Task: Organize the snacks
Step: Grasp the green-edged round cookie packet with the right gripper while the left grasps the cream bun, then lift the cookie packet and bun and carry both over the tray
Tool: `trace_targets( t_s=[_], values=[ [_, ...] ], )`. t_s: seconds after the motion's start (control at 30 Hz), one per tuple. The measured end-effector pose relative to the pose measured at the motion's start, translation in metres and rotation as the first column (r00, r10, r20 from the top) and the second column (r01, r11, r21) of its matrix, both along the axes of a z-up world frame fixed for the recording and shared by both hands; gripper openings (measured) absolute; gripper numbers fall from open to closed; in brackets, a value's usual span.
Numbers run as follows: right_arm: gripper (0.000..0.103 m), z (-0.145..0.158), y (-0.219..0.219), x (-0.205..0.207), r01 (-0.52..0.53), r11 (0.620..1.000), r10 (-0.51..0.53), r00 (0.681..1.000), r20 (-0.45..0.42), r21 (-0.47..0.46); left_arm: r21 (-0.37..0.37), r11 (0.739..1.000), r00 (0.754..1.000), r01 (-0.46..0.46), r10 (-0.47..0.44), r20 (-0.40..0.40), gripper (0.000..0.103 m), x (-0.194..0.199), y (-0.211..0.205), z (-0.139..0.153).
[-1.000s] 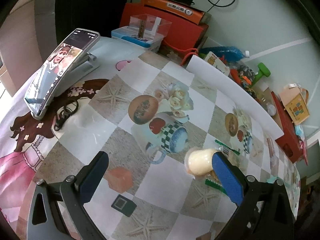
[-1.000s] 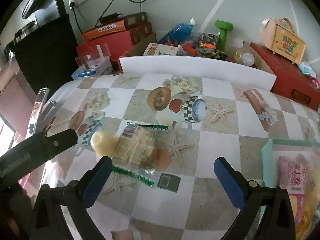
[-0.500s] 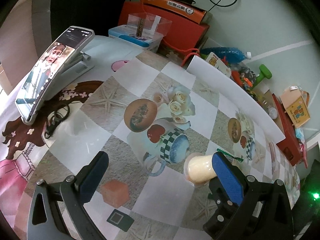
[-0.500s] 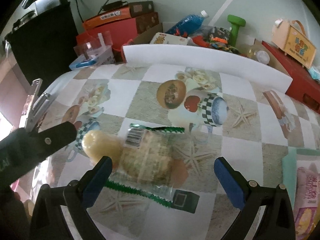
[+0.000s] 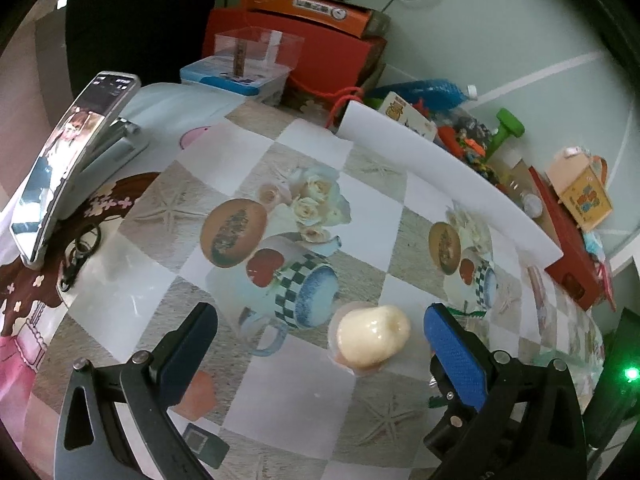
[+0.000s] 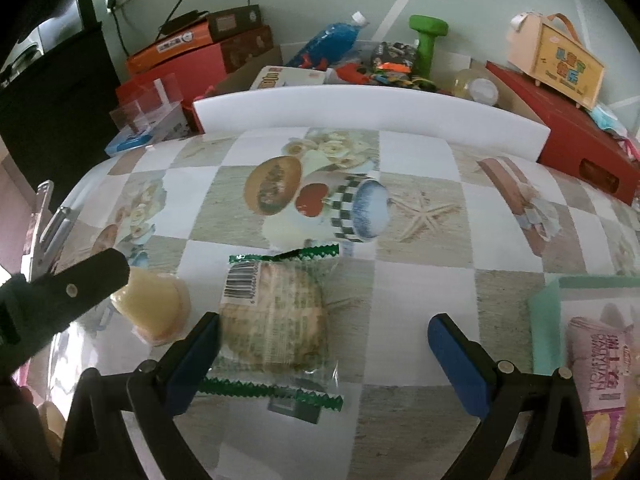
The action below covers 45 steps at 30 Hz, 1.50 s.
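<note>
A pale yellow jelly cup [image 5: 370, 340] lies on its side on the patterned tablecloth, between the fingers of my open left gripper [image 5: 320, 340], nearer the right finger. It also shows in the right wrist view [image 6: 154, 310]. A wrapped round cake in clear, green-edged plastic [image 6: 276, 316] lies between the fingers of my open right gripper [image 6: 324, 344], close to the left finger. A green tray [image 6: 544, 320] at the right holds a pink snack pack [image 6: 600, 360].
A phone on a stand [image 5: 68, 168] is at the table's left. A white foam board [image 6: 368, 120] lines the far edge, with red boxes [image 6: 568, 128], a blue bottle [image 6: 332, 44] and a green dumbbell [image 6: 426, 40] behind. A small dark card [image 6: 296, 406] lies under the cake's wrapper.
Both grippers have moved forward and lower. The jelly cup now sits between the left fingers, and the wrapped cake sits between the right fingers. Both stay open.
</note>
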State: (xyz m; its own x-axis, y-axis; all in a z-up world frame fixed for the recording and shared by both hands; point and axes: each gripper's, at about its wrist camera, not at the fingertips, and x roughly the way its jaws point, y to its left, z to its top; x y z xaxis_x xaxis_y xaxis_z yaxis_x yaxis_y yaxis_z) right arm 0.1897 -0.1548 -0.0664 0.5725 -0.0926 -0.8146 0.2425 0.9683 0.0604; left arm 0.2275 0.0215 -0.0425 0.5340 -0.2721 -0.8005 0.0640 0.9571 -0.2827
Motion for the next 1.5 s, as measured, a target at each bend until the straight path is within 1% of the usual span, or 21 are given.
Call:
trace_targets(
  t_s=[0.1,0.17,0.27,0.37,0.4,0.43,0.47,0.53,0.6,0.63,0.67,0.73,1.1,1.33,1.5],
  values=[
    [0.103,-0.001,-0.002,-0.003,0.001,1.000,-0.001,1.000,-0.002,-0.010,0.002,1.000,1.000,0.011,-0.011,0.000,0.103,0.000,-0.005,-0.002],
    [0.102,-0.002,-0.001,-0.004,0.000,1.000,0.000,1.000,-0.003,-0.015,0.000,0.999,0.999,0.036,-0.036,0.002,0.103,0.000,-0.011,-0.004],
    [0.101,-0.002,0.001,-0.004,-0.001,1.000,0.000,1.000,-0.006,-0.032,0.013,0.998,0.998,0.057,-0.057,-0.002,0.103,0.001,-0.016,-0.007],
    [0.097,-0.003,0.003,-0.004,-0.002,0.999,0.002,1.000,-0.008,-0.050,0.018,0.997,0.997,0.081,-0.081,-0.006,0.096,0.001,-0.021,-0.010],
    [0.096,-0.003,0.004,-0.004,-0.004,0.998,0.003,1.000,-0.008,-0.058,0.026,0.996,0.996,0.087,-0.086,-0.008,0.089,0.001,-0.023,-0.010],
    [0.093,-0.002,0.004,-0.004,-0.006,0.998,0.006,1.000,-0.005,-0.059,0.039,0.995,0.996,0.088,-0.088,-0.007,0.080,0.001,-0.024,-0.010],
    [0.090,-0.002,0.005,-0.004,-0.008,0.998,0.008,1.000,-0.003,-0.062,0.056,0.994,0.996,0.092,-0.092,-0.003,0.076,0.000,-0.026,-0.010],
    [0.083,0.000,0.006,-0.004,-0.014,0.998,0.014,1.000,0.001,-0.066,0.076,0.991,0.994,0.107,-0.107,-0.001,0.061,0.000,-0.029,-0.010],
    [0.076,0.001,0.006,-0.005,-0.017,0.998,0.018,1.000,0.006,-0.069,0.074,0.990,0.993,0.122,-0.122,-0.002,0.054,-0.001,-0.031,-0.010],
    [0.071,0.002,0.007,-0.005,-0.018,0.997,0.018,1.000,0.010,-0.070,0.068,0.989,0.992,0.128,-0.128,-0.003,0.047,-0.001,-0.031,-0.009],
    [0.065,0.003,0.007,-0.005,-0.019,0.997,0.020,1.000,0.012,-0.070,0.059,0.989,0.991,0.133,-0.133,-0.006,0.044,-0.001,-0.031,-0.010],
    [0.060,0.004,0.007,-0.006,-0.020,0.997,0.021,1.000,0.016,-0.072,0.047,0.989,0.990,0.139,-0.138,-0.007,0.038,-0.001,-0.031,-0.009],
    [0.057,0.007,0.008,-0.018,-0.026,0.998,0.027,1.000,0.012,-0.058,0.028,0.991,0.992,0.129,-0.129,-0.011,0.037,-0.002,-0.027,-0.007],
    [0.057,0.018,0.011,-0.038,-0.030,0.999,0.031,0.999,0.028,-0.045,0.017,0.994,0.994,0.111,-0.111,-0.017,0.037,-0.004,-0.020,-0.001],
    [0.056,0.029,0.009,-0.059,-0.015,0.999,0.017,0.999,0.048,-0.039,0.015,0.994,0.994,0.108,-0.108,-0.006,0.037,-0.009,-0.016,0.012]
  ],
)
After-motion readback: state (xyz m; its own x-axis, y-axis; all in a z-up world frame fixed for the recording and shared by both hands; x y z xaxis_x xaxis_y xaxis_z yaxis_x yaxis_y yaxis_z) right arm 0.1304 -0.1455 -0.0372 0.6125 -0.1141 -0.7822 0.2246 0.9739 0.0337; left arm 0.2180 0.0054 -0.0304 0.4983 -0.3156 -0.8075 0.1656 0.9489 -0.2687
